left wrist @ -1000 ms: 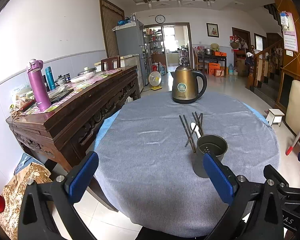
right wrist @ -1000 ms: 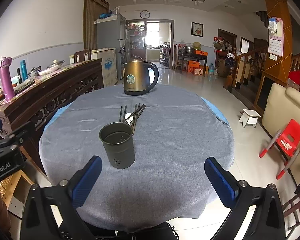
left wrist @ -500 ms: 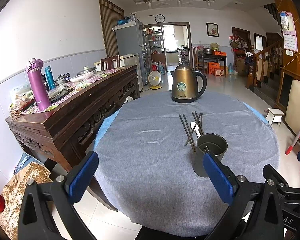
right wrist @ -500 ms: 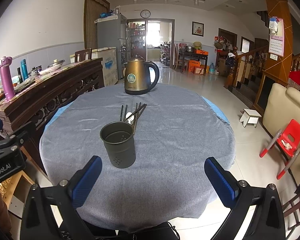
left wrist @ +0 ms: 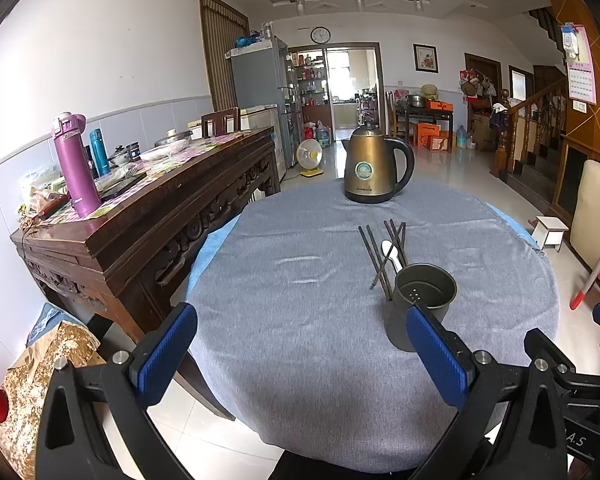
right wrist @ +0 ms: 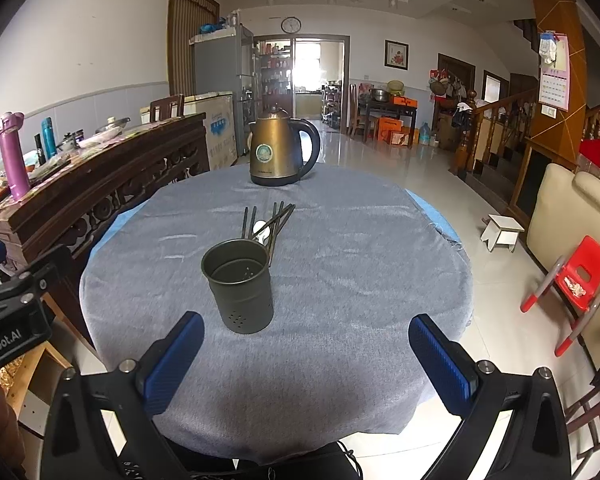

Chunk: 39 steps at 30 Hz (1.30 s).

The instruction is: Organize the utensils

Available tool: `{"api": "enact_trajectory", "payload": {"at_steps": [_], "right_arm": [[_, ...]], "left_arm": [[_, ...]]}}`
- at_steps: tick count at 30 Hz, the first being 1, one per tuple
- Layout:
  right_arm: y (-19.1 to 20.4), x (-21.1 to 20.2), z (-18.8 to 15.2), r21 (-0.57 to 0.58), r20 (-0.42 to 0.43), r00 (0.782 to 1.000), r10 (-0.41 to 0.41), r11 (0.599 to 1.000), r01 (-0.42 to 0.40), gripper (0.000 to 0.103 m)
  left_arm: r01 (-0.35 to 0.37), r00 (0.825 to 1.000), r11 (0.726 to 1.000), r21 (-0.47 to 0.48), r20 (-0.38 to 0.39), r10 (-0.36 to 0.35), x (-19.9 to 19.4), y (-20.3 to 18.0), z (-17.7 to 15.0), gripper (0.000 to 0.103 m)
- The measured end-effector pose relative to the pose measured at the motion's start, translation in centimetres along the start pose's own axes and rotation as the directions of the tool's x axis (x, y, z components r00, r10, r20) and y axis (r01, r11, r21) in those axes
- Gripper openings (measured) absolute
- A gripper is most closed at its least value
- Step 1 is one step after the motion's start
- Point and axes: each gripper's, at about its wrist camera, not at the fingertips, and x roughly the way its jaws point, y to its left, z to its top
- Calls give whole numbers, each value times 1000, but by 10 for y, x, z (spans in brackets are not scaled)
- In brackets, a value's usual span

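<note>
Utensil holder (right wrist: pixel 239 285) stands upright on the grey-clothed tabletop (right wrist: pixel 340 280), with chopsticks (right wrist: pixel 277 219) and a white spoon (right wrist: pixel 261 227) lying just behind it. Left gripper (left wrist: pixel 300 352) and right gripper (right wrist: pixel 306 354) are both spread wide, holding nothing.

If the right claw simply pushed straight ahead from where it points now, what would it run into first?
Probably nothing soon: the right claw, open, points over bare grey tablecloth. The utensil cup stands left of its centre line, so it would likely pass beside the left finger; depth is unclear.
</note>
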Motion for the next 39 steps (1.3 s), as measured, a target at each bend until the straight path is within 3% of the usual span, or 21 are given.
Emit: {"api": "enact_trajectory", "payload": {"at_steps": [11,15,20,22,23,25,29,33,35,38,39], "right_arm": [[-2,18,14,-18,-72,997,-2,1000,1,103],[-14,35,32,18,-68,997,29,999,-28,103],[-36,76,61,97,-98,988,117,989,-107,103],[-45,104,73,144,-127,977,168,978,-150,103],[-46,115,78,116,-127,980,152,984,-137,103],[-57,151,86,202,-171,956,239,958,-203,103],[-69,217,94,351,-231,908,351,900,-258,100],[-72,278,101,434,-279,872,402,863,-259,78],[-74,299,104,474,-283,863,419,843,-253,72],[-77,316,109,499,-272,865,422,830,-249,71],[-78,322,111,500,-269,868,418,830,-245,71]], "left_arm": [[9,999,1000,-21,-32,-9,22,8,8,103],[73,990,997,-37,-117,-77,56,13,26,103],[78,980,995,-65,-178,-89,107,18,49,103],[89,972,993,-77,-211,-104,132,18,59,103],[96,968,992,-79,-224,-111,143,16,63,103],[104,961,991,-83,-248,-122,163,13,70,103],[111,946,990,-88,-297,-133,208,6,81,103],[144,924,986,-85,-344,-165,255,-8,90,102],[164,913,984,-75,-366,-180,275,-18,95,91],[227,884,971,-74,-404,-237,307,-40,103,75],[262,869,962,-77,-414,-270,319,-51,106,74]]}}
